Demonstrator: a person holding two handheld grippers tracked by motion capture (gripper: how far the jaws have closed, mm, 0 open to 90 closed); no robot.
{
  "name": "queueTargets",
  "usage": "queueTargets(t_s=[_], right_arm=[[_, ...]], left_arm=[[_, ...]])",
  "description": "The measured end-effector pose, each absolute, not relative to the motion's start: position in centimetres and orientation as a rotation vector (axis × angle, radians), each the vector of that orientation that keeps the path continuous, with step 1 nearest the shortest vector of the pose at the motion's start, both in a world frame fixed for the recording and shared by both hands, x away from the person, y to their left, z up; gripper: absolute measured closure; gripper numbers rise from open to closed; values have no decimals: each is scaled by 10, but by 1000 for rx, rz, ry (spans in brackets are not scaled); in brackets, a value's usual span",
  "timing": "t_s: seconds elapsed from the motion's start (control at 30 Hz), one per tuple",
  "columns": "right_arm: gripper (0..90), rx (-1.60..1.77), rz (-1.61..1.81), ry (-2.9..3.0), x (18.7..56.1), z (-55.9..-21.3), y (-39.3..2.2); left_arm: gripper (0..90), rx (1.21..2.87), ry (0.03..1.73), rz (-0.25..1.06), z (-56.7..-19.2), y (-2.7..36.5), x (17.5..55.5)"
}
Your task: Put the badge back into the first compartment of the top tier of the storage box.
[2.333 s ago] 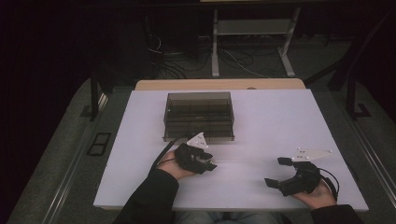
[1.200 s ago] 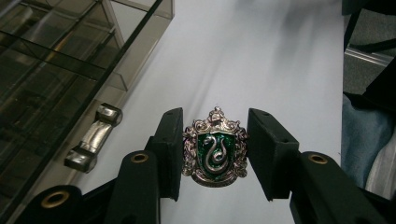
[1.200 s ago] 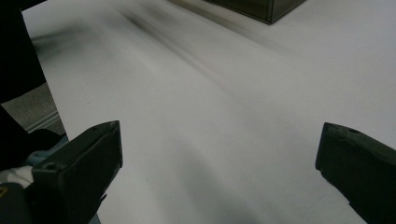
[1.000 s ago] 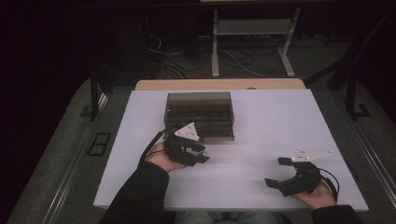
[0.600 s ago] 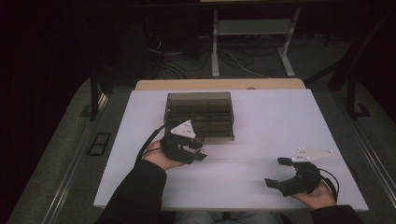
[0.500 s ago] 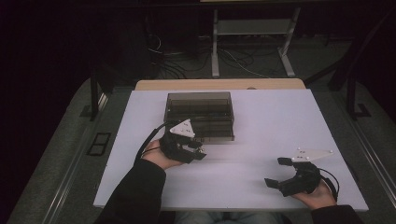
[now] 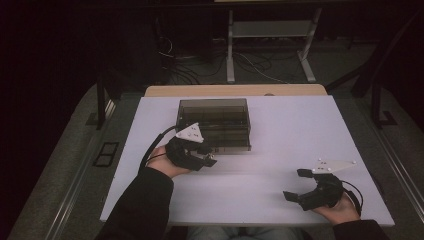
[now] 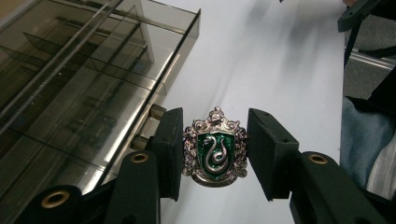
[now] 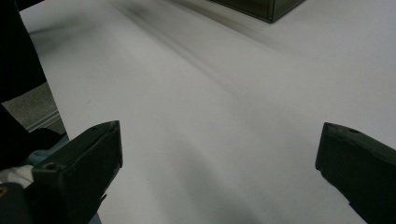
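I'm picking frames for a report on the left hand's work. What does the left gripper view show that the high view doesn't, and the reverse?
Left gripper view: a silver crest badge with a green shield and a snake, clamped between the left gripper fingers, and the box's inner dividers close up.

High view: the right gripper, open, near the table's front edge, and the person's two dark sleeves.

Both: the smoky clear box on the white table, with the left gripper close to it.
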State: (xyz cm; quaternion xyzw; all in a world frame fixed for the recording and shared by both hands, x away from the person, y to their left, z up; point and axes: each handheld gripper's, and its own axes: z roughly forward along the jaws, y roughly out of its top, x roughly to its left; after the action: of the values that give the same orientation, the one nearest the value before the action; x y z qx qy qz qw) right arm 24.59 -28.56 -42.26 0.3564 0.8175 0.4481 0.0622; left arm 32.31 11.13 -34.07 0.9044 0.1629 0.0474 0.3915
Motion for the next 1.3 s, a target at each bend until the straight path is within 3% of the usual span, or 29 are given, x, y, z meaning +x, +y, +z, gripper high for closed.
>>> queueTargets(t_s=[1.3], right_arm=[[4, 1093, 1351, 2481, 245, -423, -285]], left_arm=[[570, 2207, 538, 178, -317, 156, 344]])
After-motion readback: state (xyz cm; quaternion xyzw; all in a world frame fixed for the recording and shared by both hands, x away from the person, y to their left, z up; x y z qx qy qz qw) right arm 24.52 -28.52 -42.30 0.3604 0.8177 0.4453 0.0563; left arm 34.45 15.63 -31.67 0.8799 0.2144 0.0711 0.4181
